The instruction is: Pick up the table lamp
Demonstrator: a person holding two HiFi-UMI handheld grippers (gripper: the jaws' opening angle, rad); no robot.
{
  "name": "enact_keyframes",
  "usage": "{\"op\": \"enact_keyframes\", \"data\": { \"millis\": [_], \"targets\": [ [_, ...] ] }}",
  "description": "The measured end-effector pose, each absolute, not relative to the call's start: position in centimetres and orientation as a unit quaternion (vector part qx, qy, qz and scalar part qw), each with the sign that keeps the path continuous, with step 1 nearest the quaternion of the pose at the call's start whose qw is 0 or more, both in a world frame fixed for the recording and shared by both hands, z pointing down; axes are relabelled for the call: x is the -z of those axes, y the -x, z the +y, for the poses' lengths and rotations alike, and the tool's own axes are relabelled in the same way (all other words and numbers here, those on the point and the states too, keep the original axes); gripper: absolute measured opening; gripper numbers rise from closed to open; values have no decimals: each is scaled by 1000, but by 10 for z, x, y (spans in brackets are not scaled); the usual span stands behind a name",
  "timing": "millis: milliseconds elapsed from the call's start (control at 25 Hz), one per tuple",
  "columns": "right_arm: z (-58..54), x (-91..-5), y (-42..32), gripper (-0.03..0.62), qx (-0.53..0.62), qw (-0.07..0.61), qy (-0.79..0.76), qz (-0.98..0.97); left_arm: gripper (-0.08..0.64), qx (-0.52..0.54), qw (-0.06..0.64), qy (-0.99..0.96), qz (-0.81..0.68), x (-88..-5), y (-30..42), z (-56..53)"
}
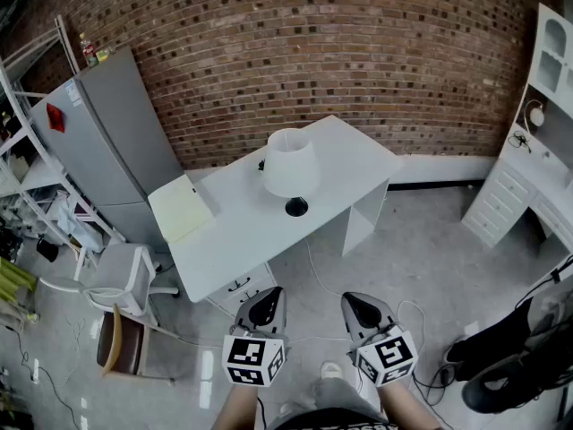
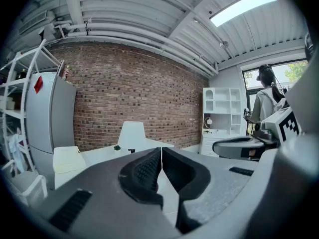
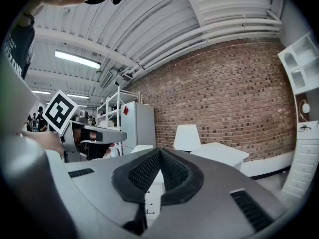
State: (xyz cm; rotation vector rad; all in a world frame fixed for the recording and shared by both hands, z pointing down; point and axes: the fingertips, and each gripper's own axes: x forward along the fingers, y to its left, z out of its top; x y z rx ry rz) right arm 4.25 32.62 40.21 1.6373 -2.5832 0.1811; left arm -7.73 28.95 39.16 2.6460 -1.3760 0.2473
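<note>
Toppling of the lamp (image 1: 290,170) was risked if it was met by left gripper (image 1: 267,303) and right gripper (image 1: 358,305), both closed on nothing

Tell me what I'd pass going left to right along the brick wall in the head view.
grey fridge → table lamp → white dresser
</note>
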Motion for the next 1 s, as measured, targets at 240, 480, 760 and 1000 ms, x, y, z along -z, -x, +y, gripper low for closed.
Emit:
{"op": "enact_keyframes", "data": {
  "millis": [240, 480, 760, 1000],
  "targets": [
    [292, -403, -63, -3, -59, 40, -519, -852, 11, -82, 70, -883, -457, -392, 48, 258],
    [265, -401, -84, -3, -51, 25, -484, -873, 11, -72, 87, -874, -473, -400, 26, 235],
    [242, -393, -100, -3, -74, -2, -453, -888, 11, -50, 124, -871, -472, -400, 11, 223],
    [229, -398, -99, -2, -101, -15, -442, -891, 11, -47, 145, -872, -464, -407, 11, 210]
  ]
}}
